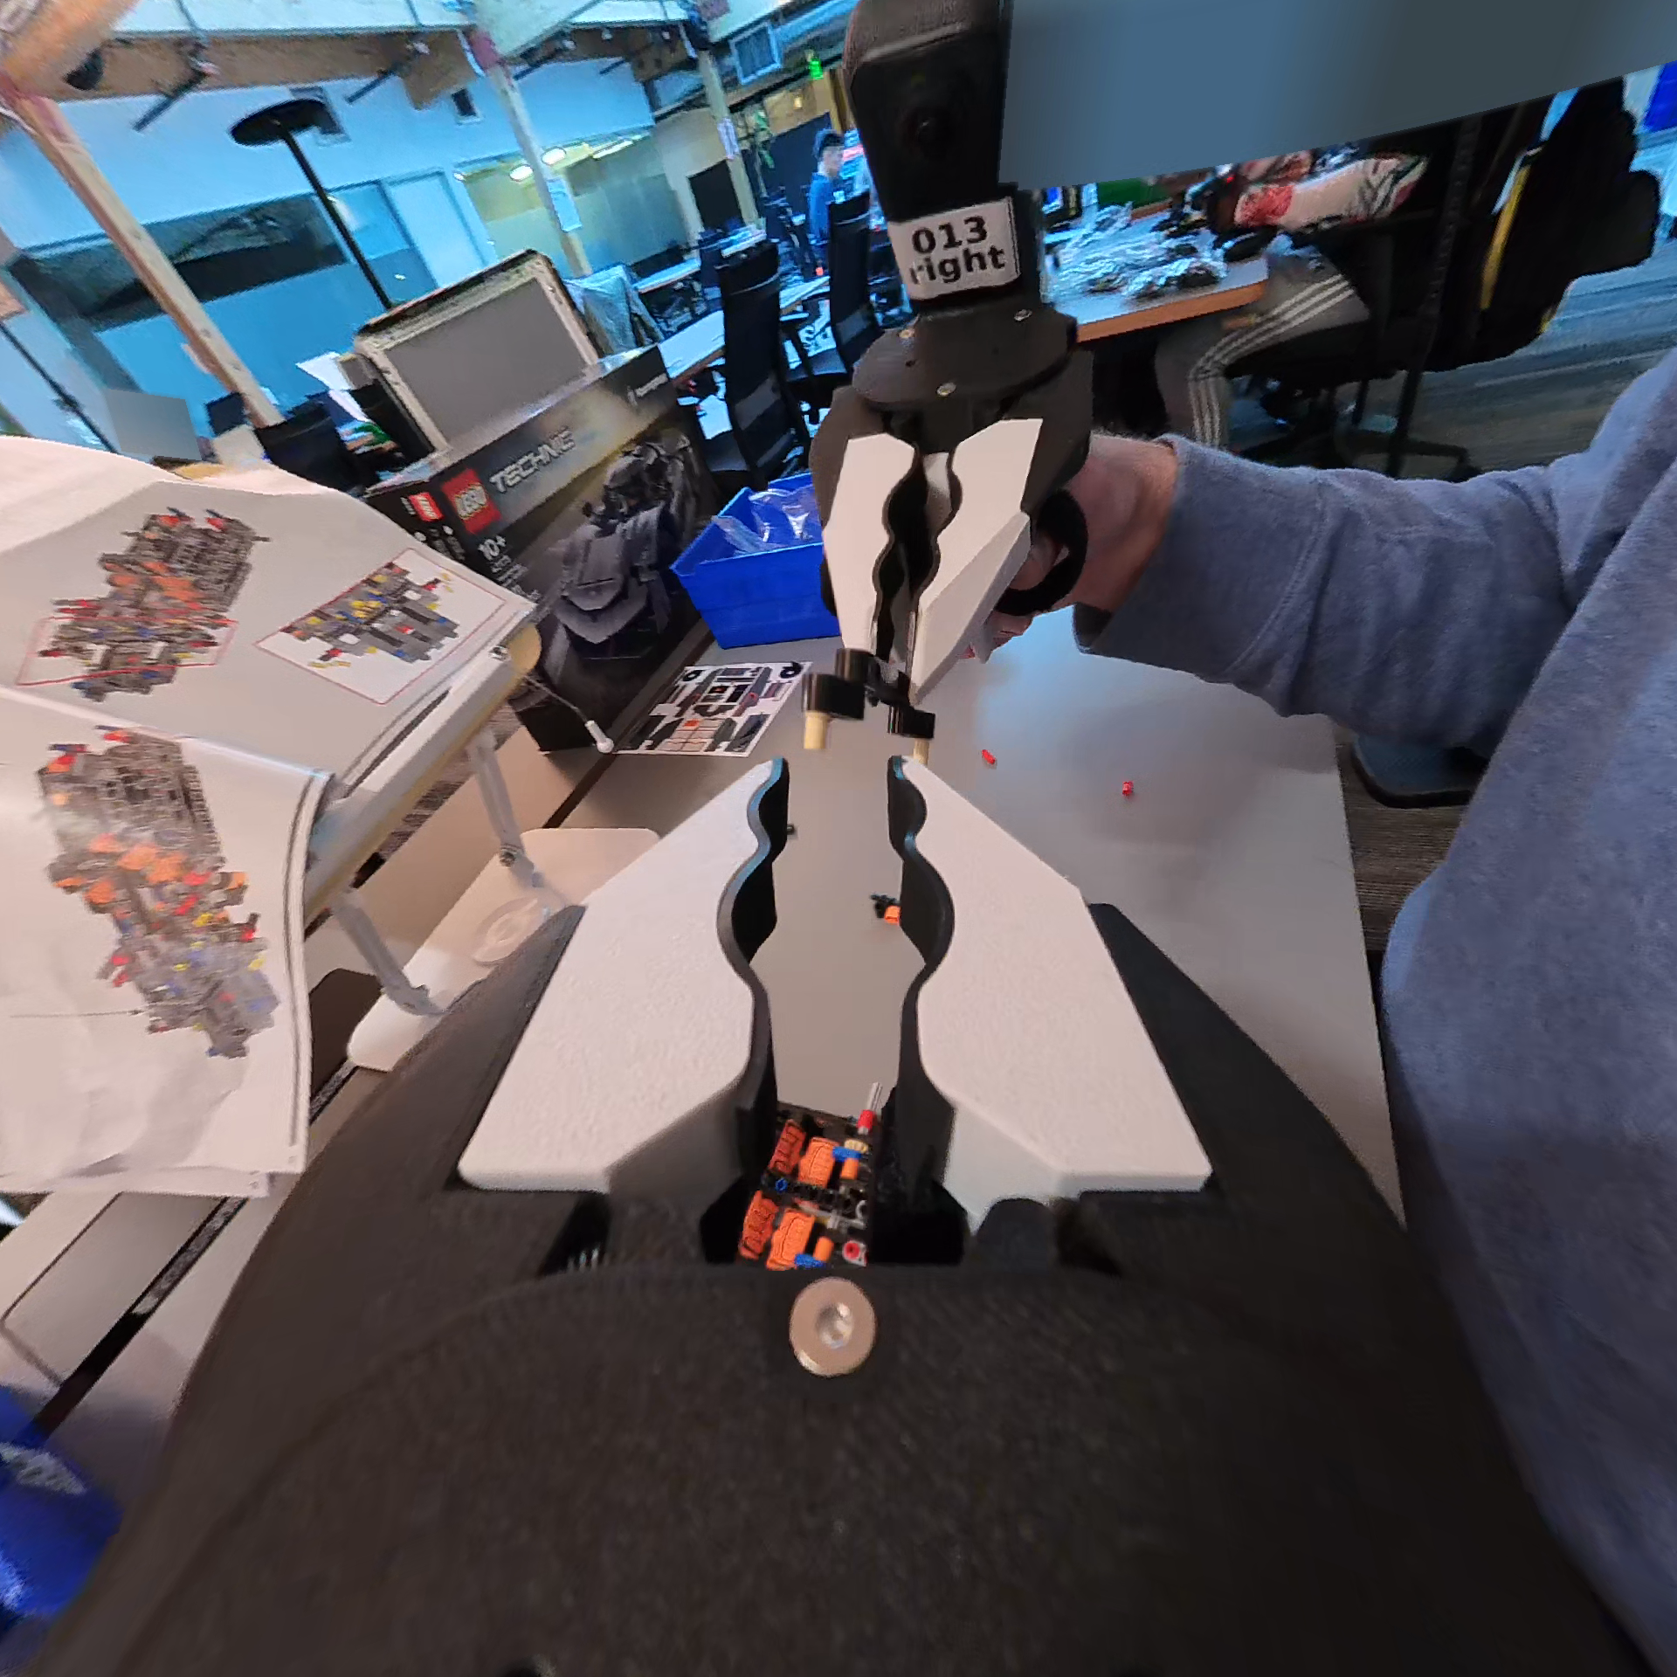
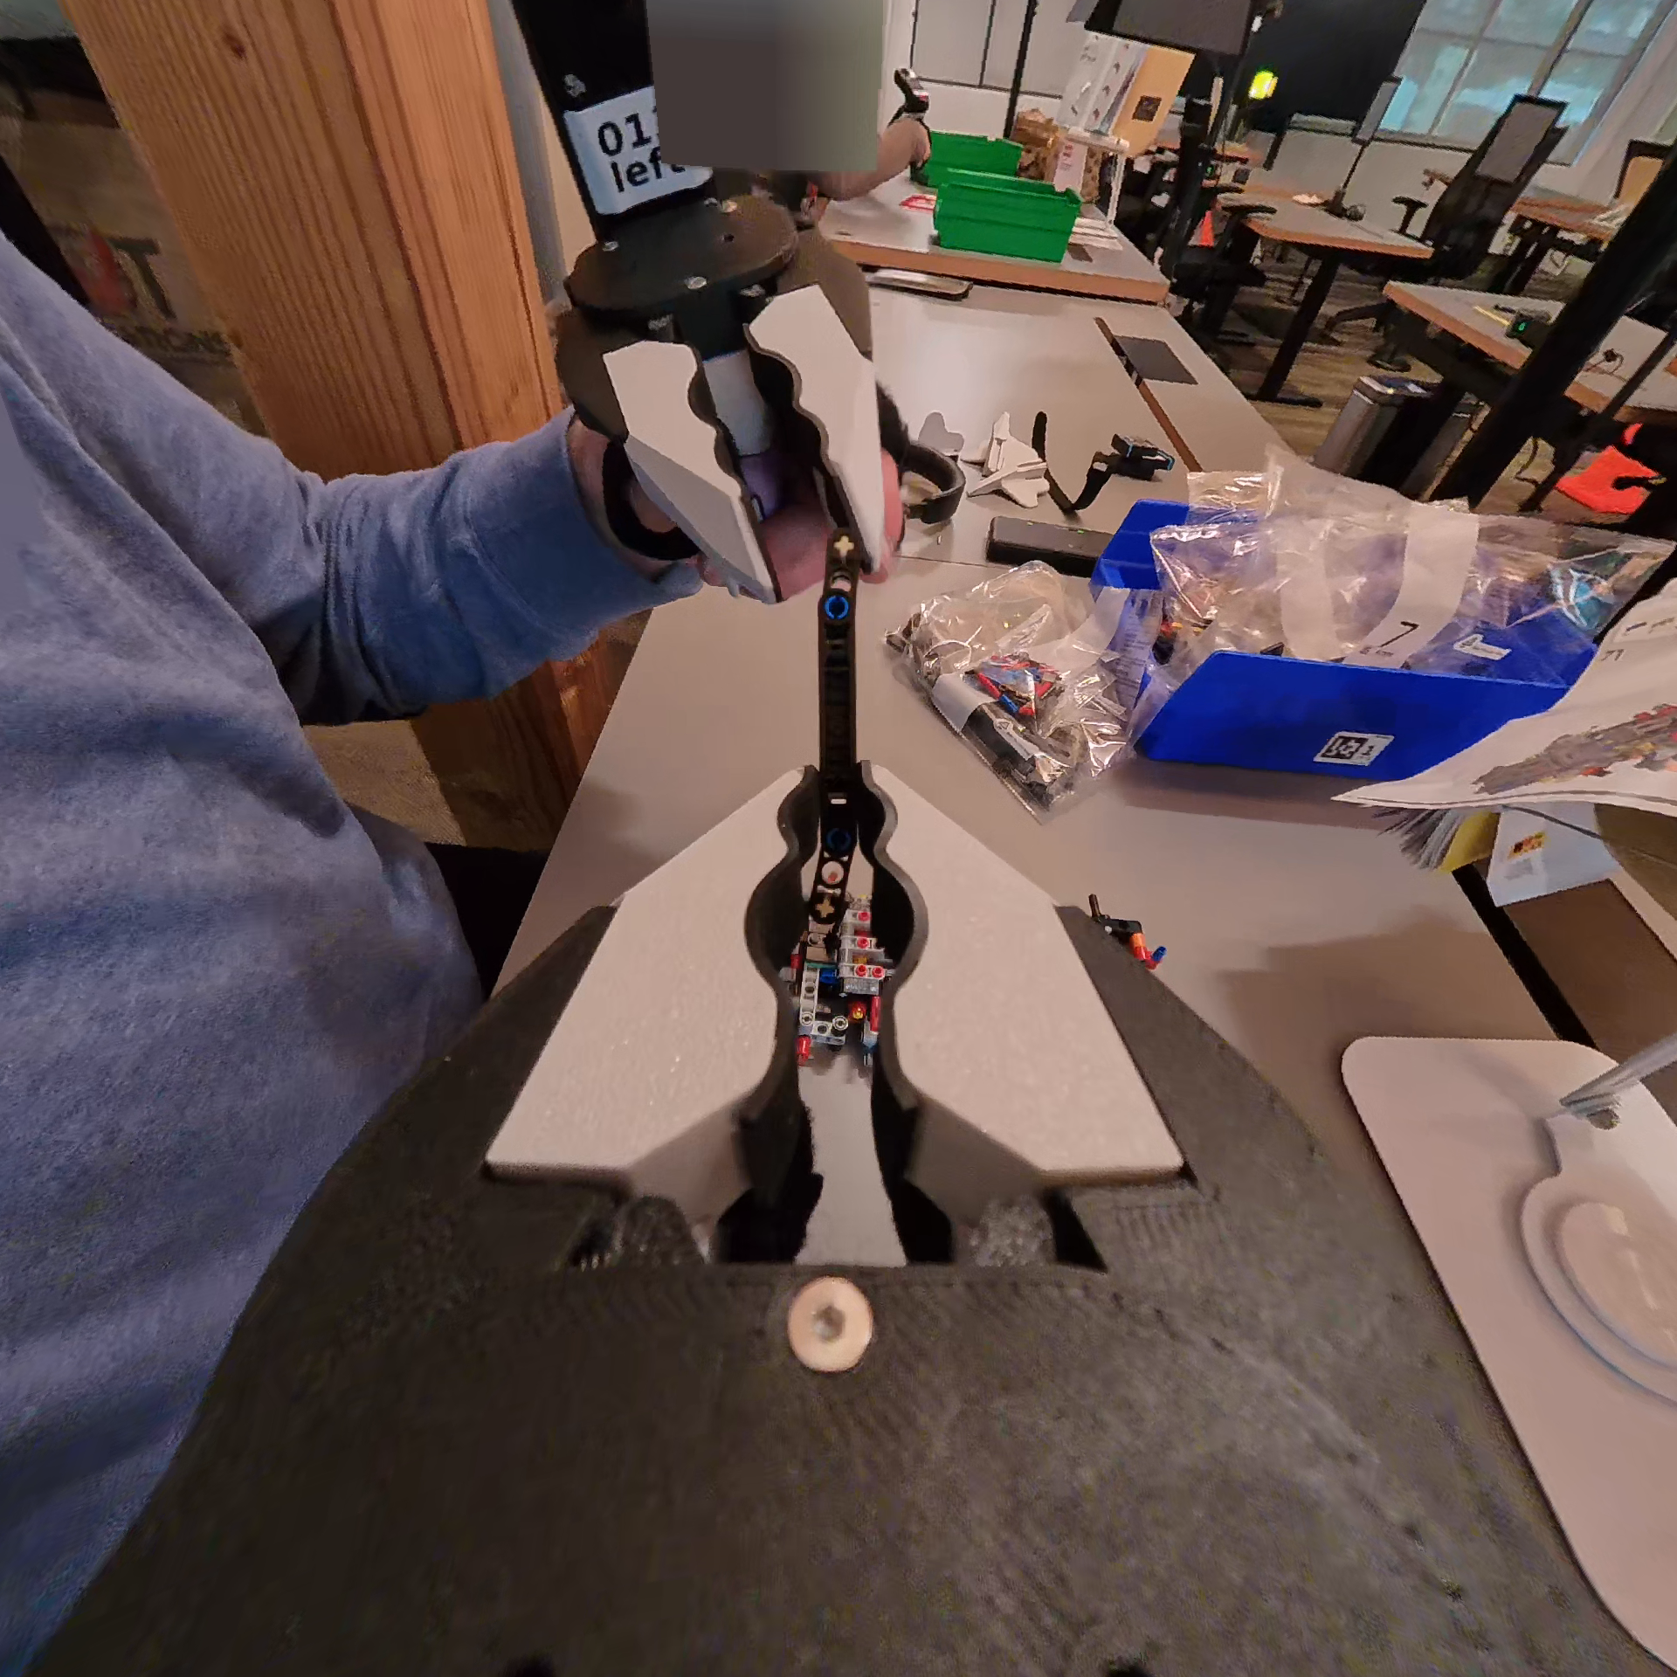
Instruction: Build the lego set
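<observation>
My right gripper (image 2: 837,771) is shut on a long black lego beam (image 2: 837,690) with blue pins, held above the grey table (image 2: 726,708). The beam's far end reaches the left gripper (image 2: 817,581), which is open, beside one of its fingers. In the left wrist view my left gripper (image 1: 841,769) is open and empty. The right gripper (image 1: 894,690) hangs just beyond it with the black beam (image 1: 853,694) seen end-on, tan pins pointing down. A partly built lego assembly (image 1: 808,1180) lies on the table under the grippers; it also shows in the right wrist view (image 2: 839,980).
An open instruction booklet (image 1: 227,726) stands on a white holder (image 2: 1497,1180). A blue bin (image 2: 1343,708) and bags of parts (image 2: 1016,690) lie nearby. A sticker sheet (image 1: 717,712), the lego box (image 1: 508,508), small red pieces (image 1: 1128,788) and an orange-black piece (image 2: 1125,935) are around. Across from one pair of fingers to the other is roughly 6 centimeters.
</observation>
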Available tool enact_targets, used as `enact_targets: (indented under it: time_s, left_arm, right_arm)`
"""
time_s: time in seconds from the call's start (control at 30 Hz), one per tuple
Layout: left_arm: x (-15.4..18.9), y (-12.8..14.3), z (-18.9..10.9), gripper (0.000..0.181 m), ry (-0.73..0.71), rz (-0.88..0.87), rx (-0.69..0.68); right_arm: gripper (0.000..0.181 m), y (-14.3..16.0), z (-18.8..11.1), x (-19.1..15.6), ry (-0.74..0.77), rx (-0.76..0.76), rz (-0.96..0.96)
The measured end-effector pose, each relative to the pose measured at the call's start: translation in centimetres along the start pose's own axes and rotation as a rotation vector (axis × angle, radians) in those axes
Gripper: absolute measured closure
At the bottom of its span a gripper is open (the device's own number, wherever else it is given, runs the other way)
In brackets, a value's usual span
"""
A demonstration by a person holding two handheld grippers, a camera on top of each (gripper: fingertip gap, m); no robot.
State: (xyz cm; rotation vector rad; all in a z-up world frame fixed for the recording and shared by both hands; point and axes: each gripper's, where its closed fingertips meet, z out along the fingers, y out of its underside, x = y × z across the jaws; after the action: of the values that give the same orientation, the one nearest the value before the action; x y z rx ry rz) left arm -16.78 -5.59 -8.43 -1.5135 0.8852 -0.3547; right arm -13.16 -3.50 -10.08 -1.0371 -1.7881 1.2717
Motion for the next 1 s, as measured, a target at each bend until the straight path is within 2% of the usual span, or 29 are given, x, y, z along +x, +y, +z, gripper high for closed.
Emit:
enact_targets:
  time_s: [0.67, 0.83, 1.0]
  left_arm:
    - [0.3, -0.5, -0.4, 0.162, -0.034, 0.053, -0.033]
    - [-0.3, -0.2, -0.8, 0.162, -0.07, 0.054, -0.076]
    - [-1.6, 0.3, -2.3, 0.162, -0.172, 0.032, -0.149]
  right_arm:
    - [0.176, -0.6, -0.5, 0.0, 0.018, 0.005, 0.013]
    - [0.176, 0.2, -0.4, 0.7, 0.033, -0.023, 0.049]
    - [0.176, 2.2, 0.3, 1.2, 0.016, -0.084, 0.107]
